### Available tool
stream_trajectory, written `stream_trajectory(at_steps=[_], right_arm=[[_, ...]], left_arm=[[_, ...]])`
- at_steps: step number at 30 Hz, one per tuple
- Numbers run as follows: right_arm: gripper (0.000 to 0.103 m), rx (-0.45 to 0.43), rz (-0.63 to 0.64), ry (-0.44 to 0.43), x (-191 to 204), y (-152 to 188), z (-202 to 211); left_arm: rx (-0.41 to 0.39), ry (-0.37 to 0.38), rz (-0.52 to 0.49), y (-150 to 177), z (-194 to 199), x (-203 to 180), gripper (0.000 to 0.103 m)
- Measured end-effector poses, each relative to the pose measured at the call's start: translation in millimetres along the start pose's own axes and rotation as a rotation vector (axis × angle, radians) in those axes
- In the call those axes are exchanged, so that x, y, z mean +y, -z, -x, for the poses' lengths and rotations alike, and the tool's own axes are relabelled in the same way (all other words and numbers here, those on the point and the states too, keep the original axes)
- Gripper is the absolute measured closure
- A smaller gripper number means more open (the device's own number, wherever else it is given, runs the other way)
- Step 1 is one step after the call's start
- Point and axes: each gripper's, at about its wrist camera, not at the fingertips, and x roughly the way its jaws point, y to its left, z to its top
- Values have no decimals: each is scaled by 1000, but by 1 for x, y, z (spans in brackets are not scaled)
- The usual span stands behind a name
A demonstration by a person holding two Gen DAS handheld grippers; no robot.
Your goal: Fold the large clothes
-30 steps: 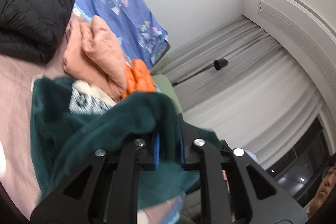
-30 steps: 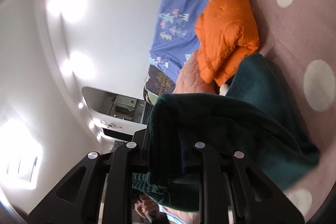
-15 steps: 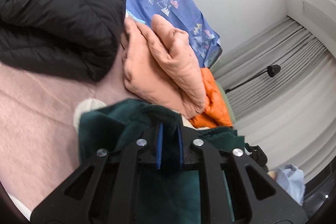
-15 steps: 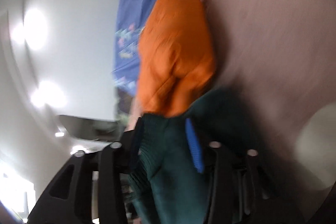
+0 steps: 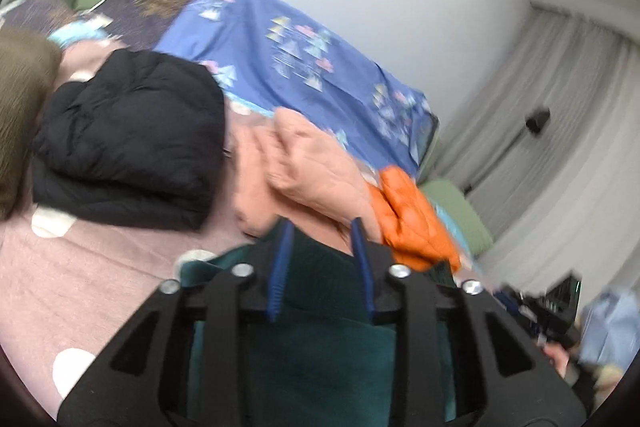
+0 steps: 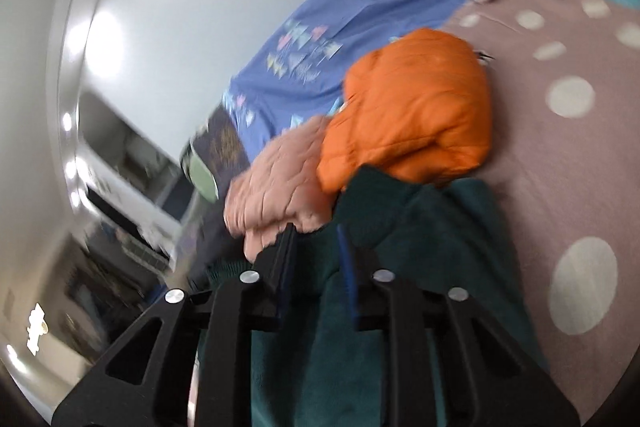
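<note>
Both fisheye views were bright under even indoor light, with glare spots on the white wall at far left in the right view. Motion blur softened everything, worst near the rims, where lines bowed and corners darkened

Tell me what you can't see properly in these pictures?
- Dark green fleece garment: left wrist view, mostly hidden under the left gripper; fold unclear.
- Same garment: right wrist view, right gripper covers it, lower edge cut off.
- Peach quilted jacket: motion blur.
</note>
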Motion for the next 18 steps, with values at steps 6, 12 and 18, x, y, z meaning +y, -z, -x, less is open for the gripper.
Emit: stream_trajectory(at_steps=[6, 12, 18], right_arm=[[84, 116, 223, 233, 17, 22, -82], [103, 113, 149, 233, -39, 30, -113], [103, 38, 190, 335, -47, 33, -112]], left_arm=[[177, -136, -173, 35, -68, -39, 84], [183, -326, -232, 74, -116, 6, 84], [176, -338, -92, 65, -117, 36, 95]])
